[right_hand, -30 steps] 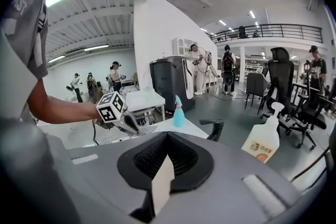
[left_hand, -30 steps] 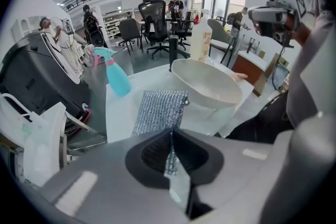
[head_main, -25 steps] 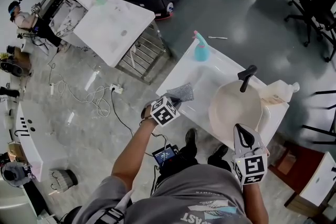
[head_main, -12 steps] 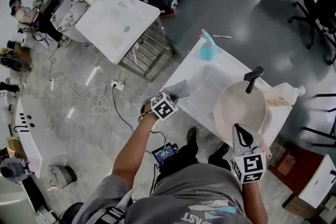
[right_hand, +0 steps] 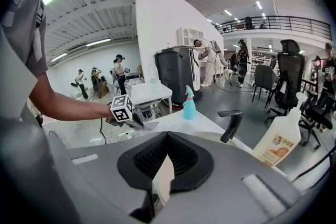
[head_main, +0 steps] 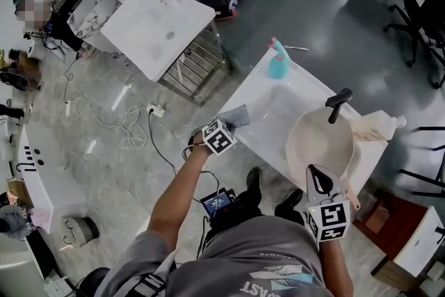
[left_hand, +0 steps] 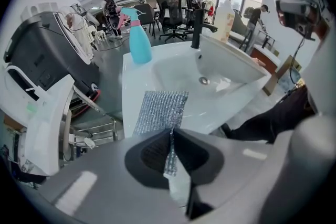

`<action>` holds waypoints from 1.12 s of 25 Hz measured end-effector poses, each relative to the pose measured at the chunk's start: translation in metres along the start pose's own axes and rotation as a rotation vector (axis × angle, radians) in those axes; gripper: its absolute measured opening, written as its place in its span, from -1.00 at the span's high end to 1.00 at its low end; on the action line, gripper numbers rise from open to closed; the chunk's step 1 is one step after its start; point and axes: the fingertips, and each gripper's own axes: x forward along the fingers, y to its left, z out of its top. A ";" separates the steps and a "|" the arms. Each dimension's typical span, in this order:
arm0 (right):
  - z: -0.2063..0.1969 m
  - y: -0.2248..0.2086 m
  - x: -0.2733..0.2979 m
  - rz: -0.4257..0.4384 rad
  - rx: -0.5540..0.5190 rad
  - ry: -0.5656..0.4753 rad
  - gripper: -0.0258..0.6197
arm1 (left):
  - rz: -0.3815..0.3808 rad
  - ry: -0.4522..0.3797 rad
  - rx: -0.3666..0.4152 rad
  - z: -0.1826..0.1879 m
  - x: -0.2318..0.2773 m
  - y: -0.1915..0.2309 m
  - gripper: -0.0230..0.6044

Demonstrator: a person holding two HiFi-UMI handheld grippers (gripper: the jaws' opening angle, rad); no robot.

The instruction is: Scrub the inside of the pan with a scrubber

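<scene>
A cream pan (head_main: 321, 142) with a black handle (head_main: 338, 104) sits on the white table (head_main: 268, 97). In the left gripper view the pan's pale inside (left_hand: 220, 68) lies ahead, handle (left_hand: 197, 34) at its far side. My left gripper (head_main: 228, 127) (left_hand: 170, 136) is shut on a silver mesh scrubber (head_main: 235, 115) (left_hand: 160, 110), which hangs over the table's near left edge, well left of the pan. My right gripper (head_main: 316, 174) (right_hand: 167, 139) is shut, its tips over the pan's near rim. Whether it pinches that rim is hidden.
A teal spray bottle (head_main: 279, 60) (left_hand: 139, 36) stands at the table's far left corner. A soap bottle (head_main: 379, 125) (right_hand: 278, 147) lies right of the pan. A second white table (head_main: 163, 31), floor cables (head_main: 118, 125) and office chairs (head_main: 417, 3) surround the spot.
My left gripper has sunk with the scrubber toward the table's near left edge. The right gripper stays at the pan's near rim.
</scene>
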 end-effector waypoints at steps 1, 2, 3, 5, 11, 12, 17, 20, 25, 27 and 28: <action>-0.001 0.001 0.000 0.001 0.000 0.003 0.92 | 0.000 0.003 0.003 -0.001 0.002 -0.001 0.86; -0.002 0.001 0.000 0.002 0.001 0.006 0.92 | -0.001 0.004 0.003 -0.002 0.003 -0.001 0.86; -0.004 0.002 0.000 0.002 0.001 0.009 0.92 | 0.000 0.002 0.001 -0.002 0.004 -0.002 0.86; -0.007 0.004 0.000 0.004 0.002 0.015 0.92 | 0.005 -0.006 -0.004 -0.003 0.004 -0.002 0.85; -0.019 0.005 0.000 0.006 0.016 0.038 0.92 | 0.030 -0.010 0.016 -0.008 0.012 -0.001 0.84; -0.020 0.005 0.000 0.006 0.018 0.040 0.92 | 0.032 -0.010 0.016 -0.008 0.013 -0.001 0.84; -0.026 0.005 0.000 0.007 0.027 0.052 0.92 | 0.034 -0.009 0.011 -0.006 0.019 0.000 0.83; -0.032 0.005 0.000 0.009 0.034 0.061 0.92 | 0.036 -0.014 0.013 -0.004 0.021 -0.001 0.83; -0.039 0.006 0.002 0.017 0.043 0.075 0.92 | 0.039 -0.019 0.017 -0.004 0.022 -0.001 0.82; -0.040 0.006 0.003 0.020 0.045 0.080 0.92 | 0.037 -0.021 0.016 -0.004 0.023 -0.001 0.81; -0.041 0.007 0.004 0.022 0.046 0.082 0.92 | 0.038 -0.022 0.016 -0.004 0.023 -0.001 0.81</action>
